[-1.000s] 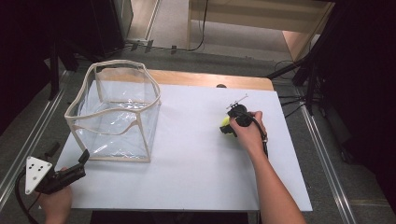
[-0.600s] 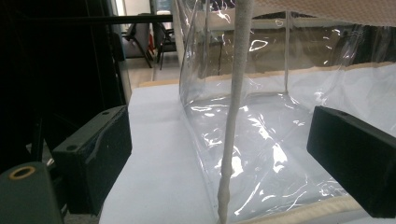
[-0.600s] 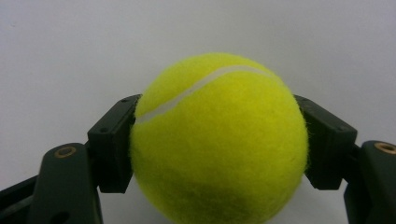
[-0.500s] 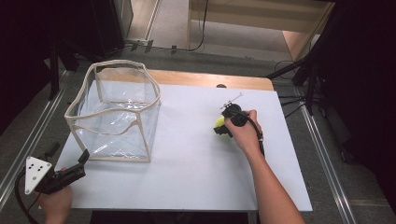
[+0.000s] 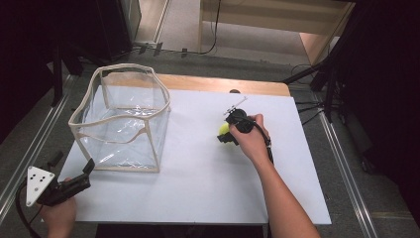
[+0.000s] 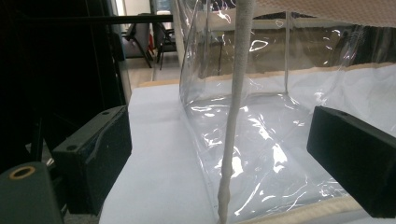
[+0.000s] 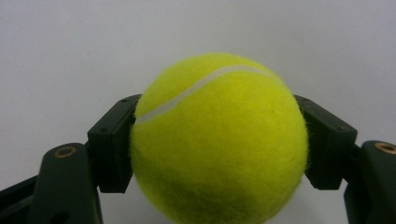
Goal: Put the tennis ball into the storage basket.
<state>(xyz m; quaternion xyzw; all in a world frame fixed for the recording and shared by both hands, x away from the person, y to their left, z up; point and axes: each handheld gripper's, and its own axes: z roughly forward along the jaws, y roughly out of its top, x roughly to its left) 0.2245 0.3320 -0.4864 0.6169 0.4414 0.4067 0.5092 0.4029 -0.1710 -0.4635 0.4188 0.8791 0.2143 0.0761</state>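
The tennis ball point(image 7: 218, 140) is sitting between the two black jaws of the right gripper point(image 5: 229, 133), which are pressing against its left and right sides over the white table point(image 5: 198, 188), right of the table's middle. The left gripper point(image 5: 74, 182) is resting at the near left corner of the table with its jaws standing wide apart and gripping nothing. Its jaws are pointing at the near corner seam of the clear plastic bag point(image 5: 124, 124), which is standing upright with its cream-trimmed mouth open, well apart from the ball.

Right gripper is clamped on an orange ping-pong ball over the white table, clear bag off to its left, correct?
Not quite: the right gripper is clamped on a yellow-green tennis ball, as the right gripper view shows. It is over the white table, with the clear bag to its left.
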